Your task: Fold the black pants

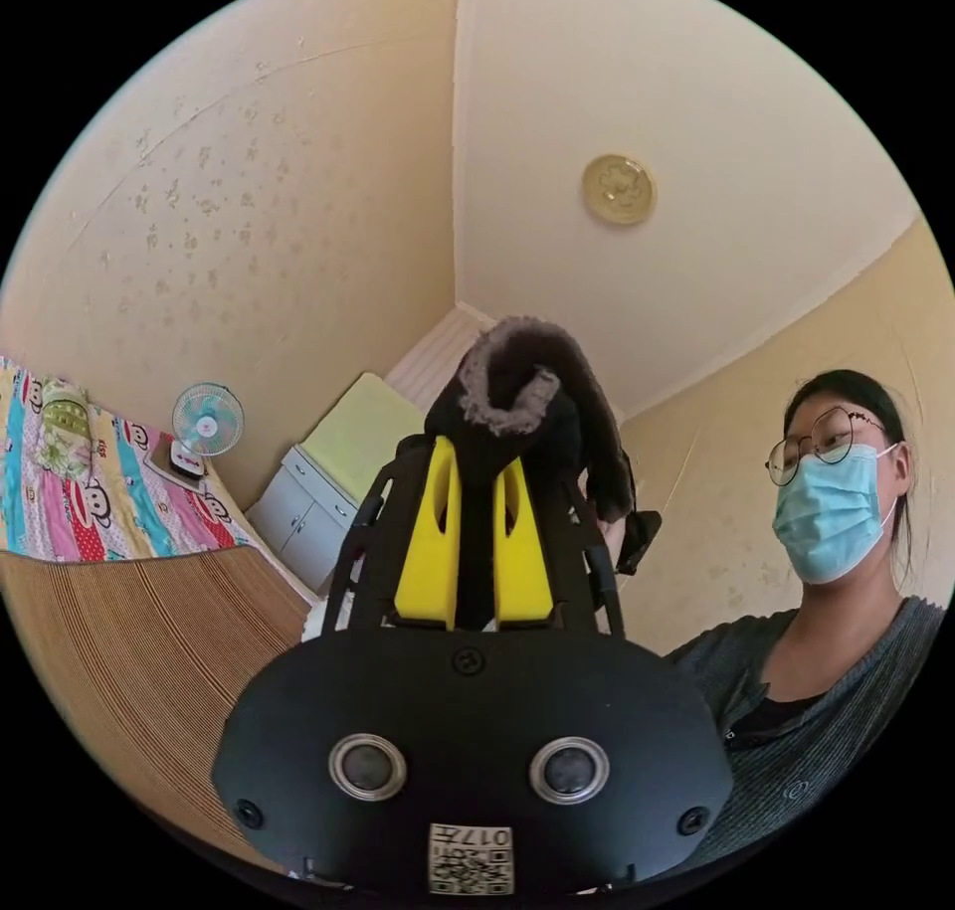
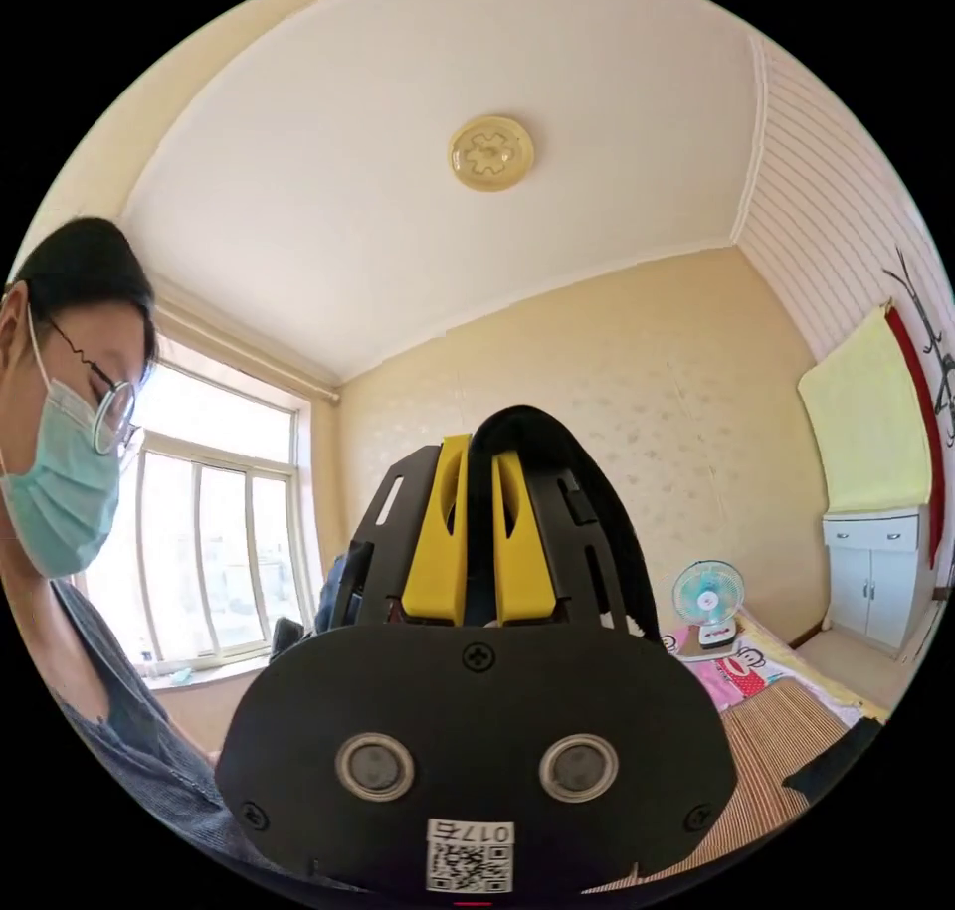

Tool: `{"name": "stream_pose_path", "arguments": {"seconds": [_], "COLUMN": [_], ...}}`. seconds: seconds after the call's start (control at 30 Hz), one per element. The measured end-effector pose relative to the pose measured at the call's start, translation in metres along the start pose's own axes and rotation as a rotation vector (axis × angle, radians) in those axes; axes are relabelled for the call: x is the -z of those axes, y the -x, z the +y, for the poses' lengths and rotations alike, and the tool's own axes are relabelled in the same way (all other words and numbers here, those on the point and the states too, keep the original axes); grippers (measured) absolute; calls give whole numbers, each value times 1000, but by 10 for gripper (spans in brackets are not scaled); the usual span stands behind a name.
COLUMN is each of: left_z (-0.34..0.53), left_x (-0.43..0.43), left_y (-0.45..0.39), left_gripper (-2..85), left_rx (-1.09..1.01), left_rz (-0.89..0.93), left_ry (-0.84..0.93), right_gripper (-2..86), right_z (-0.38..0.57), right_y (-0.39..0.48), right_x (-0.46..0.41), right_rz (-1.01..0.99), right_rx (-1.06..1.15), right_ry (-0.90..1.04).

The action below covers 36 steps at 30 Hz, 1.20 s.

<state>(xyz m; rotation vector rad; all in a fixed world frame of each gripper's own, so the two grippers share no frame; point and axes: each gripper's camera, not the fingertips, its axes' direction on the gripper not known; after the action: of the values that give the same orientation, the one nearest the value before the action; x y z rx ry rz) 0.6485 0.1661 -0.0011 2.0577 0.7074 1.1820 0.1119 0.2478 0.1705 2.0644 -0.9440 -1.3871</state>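
Note:
In the left gripper view my left gripper (image 1: 476, 457) points up toward the ceiling, its yellow jaws shut on a bunched fold of the black pants (image 1: 527, 393), whose fuzzy grey lining shows at the top. In the right gripper view my right gripper (image 2: 480, 462) is also raised, yellow jaws shut on another black fold of the pants (image 2: 567, 453) that drapes over the right jaw and hangs down. A dark piece of cloth (image 2: 836, 756) lies at the lower right on the mat.
The person holding the grippers (image 1: 826, 552) stands close, also at the left as the person (image 2: 70, 453). A woven mat (image 1: 129, 651) and patterned blanket (image 1: 90, 502) cover a bed, with a small fan (image 1: 207, 421). A white cabinet (image 2: 875, 577) and window (image 2: 209, 552) stand by the walls.

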Motion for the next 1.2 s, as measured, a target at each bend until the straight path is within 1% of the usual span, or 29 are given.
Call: {"name": "stream_pose_path", "arguments": {"seconds": [0.13,0.2,0.33,0.47,0.53,0.57,0.6,0.63,0.67,0.7,0.73,0.77,0.8,0.83,0.87,0.9,0.93,0.97,1.03,1.07,1.1,1.13,1.17,1.2], "left_z": [-65,-91,-151,-191,-214,-221,-240,-267,-282,-316,-349,-365,-394,-412,-415,-412,-399,-390,-336,-318,-278,-236,-214,-174], "left_x": [27,33,37,35,29,25,14,-1,-9,-28,-46,-54,-62,-57,-50,-29,-3,10,60,73,98,124,137,161], "left_y": [-47,-67,-96,-94,-78,-71,-49,-18,1,46,99,130,196,260,286,323,346,354,371,373,379,382,381,375], "left_gripper": [46,46,46,47,47,47,47,48,48,49,51,52,56,62,64,61,59,58,61,63,67,74,78,81], "left_rx": [-162,-237,-348,-339,-353,-353,-336,-304,-290,-273,-262,-255,-180,-24,49,156,210,227,275,299,368,459,506,602], "left_rz": [-86,-97,-101,-194,-327,-374,-462,-545,-587,-678,-763,-797,-859,-944,-988,-1053,-1080,-1085,-1125,-1143,-1164,-1161,-1154,-1135], "left_ry": [-106,-144,-211,-226,-229,-224,-198,-157,-134,-84,-27,13,107,195,233,283,313,332,449,490,582,675,712,767], "right_gripper": [9,11,11,10,10,11,12,13,16,21,24,34,48,58,73,85,87,90,91,92,94,94,95,96], "right_z": [-17,-35,-59,-59,-53,-49,-45,-42,-32,-16,-7,18,49,65,99,130,144,174,231,274,316,336,369,394], "right_y": [-1,4,1,-42,-73,-101,-133,-150,-189,-229,-248,-285,-318,-332,-353,-365,-367,-368,-371,-375,-381,-385,-393,-401], "right_x": [0,-7,-33,-87,-128,-167,-215,-242,-302,-370,-403,-465,-509,-524,-544,-551,-551,-547,-536,-523,-503,-491,-464,-435], "right_rz": [-99,-133,-87,-44,4,46,83,101,136,174,190,212,202,182,157,151,151,167,202,221,250,269,294,302], "right_rx": [14,67,79,-68,-155,-230,-291,-316,-349,-359,-356,-368,-431,-460,-517,-525,-501,-426,-309,-250,-215,-214,-243,-296], "right_ry": [-41,-92,-101,-26,47,124,209,252,337,442,504,638,760,810,905,974,999,1064,1240,1386,1528,1595,1711,1795]}}
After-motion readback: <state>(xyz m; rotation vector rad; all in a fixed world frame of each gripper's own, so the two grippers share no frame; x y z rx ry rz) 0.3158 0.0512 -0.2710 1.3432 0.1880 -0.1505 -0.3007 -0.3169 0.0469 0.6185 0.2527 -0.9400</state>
